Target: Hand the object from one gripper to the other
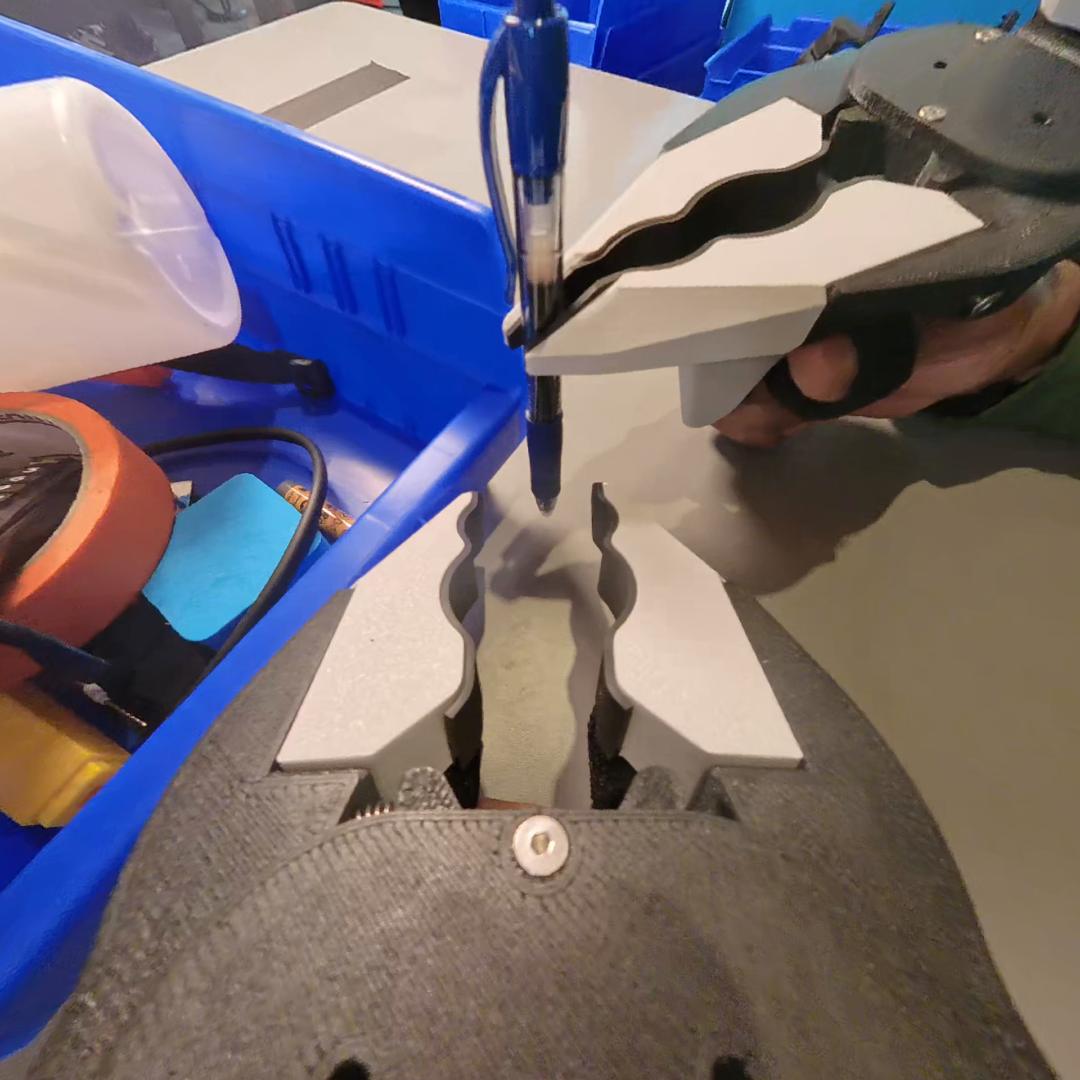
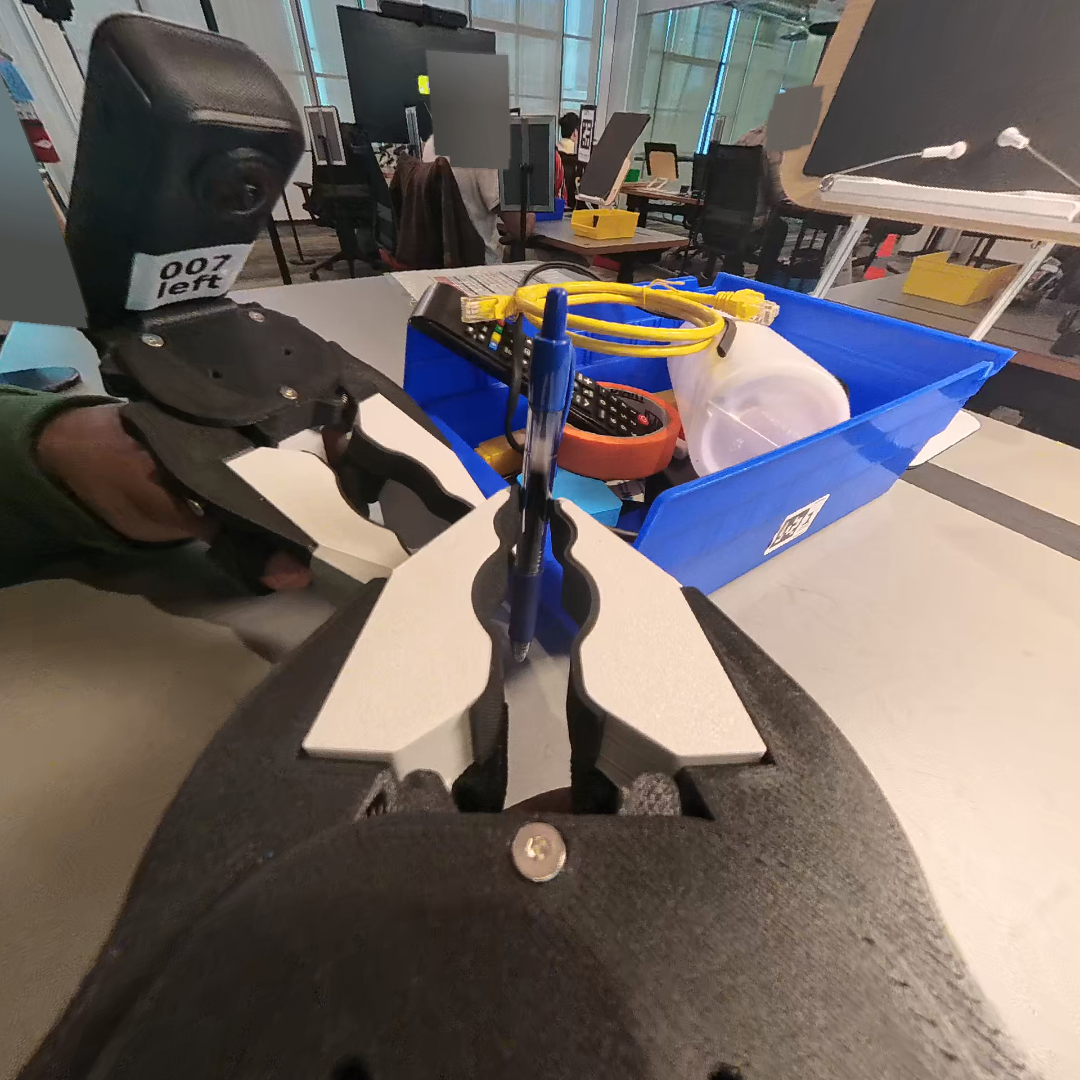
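While the right gripper [image 1: 535, 327] pinches one blue retractable pen [image 1: 535, 234] at mid-barrel between its fingertips, the pen stands upright over the grey table [image 1: 876, 643], tip down and clear of the surface, just beside the corner of the blue bin [image 1: 362, 280].

Left gripper [image 1: 537, 497]: jaws set moderately apart, empty, the pen tip hanging just ahead of the gap between its fingers.

Step in hand, as judged: the receiving approach of the hand-over. To do it well, the left gripper should likely come forward until the lower grip section of the pen sits between its fingers, below the right gripper's hold, then close squarely across the barrel. The right should let go only once that hold is firm. The barrel is slim and smooth, so an off-centre pinch may tilt it or let it slip. The fingers of the two grippers should not collide.

Count, seen from both wrist views:
- grippers, two
- pens, one
- blue bins on this table, one
- translucent white plastic bottle [image 2: 760, 403], one, on its side in the bin
- orange tape roll [image 2: 619, 444], one
- yellow network cable [image 2: 619, 315], one, coiled on top of the bin's contents
- black remote control [image 2: 590, 391], one
- light blue foam block [image 1: 222, 549], one
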Tool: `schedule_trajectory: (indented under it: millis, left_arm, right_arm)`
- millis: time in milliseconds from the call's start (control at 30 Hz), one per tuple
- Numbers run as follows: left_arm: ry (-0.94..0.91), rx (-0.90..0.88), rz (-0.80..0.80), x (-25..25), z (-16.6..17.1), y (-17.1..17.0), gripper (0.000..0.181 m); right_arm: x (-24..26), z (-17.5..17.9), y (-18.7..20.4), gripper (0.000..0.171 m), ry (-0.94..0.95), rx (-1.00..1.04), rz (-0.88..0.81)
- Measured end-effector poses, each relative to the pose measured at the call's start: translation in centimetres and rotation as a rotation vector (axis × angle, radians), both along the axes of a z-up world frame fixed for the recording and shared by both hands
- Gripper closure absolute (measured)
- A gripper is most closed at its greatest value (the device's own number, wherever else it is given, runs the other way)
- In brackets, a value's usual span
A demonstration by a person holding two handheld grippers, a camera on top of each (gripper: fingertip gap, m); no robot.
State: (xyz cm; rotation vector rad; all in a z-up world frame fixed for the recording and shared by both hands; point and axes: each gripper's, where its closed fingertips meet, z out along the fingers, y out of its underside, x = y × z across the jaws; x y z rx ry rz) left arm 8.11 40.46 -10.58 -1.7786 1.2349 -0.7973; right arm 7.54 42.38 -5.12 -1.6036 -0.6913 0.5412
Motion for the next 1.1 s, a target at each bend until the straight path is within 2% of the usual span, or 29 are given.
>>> schedule_trajectory:
  millis: [167, 467, 767, 1100]
  left_arm:
    - [0.007, 0.002, -0.004, 0.0, -0.1, 0.0, 0.143]
    - [-0.009, 0.0, -0.009, 0.0, 0.1, 0.0, 0.143]
    - [-0.143, -0.05, 0.018, -0.6, 2.8, 0.9, 0.143]
    - [-0.137, -0.103, 0.038, -0.6, 1.9, 1.1, 0.141]
  right_arm:
    - [0.0, -0.6, 0.0, 0.161, -0.045, -0.011, -0.005]
    - [0.0, -2.8, 0.0, 0.162, -0.242, -0.016, -0.008]
    - [0.2, -3.9, 0.2, 0.161, -0.396, 0.059, -0.026]
    - [0.1, -4.7, 0.0, 0.16, -0.562, 0.179, -0.024]
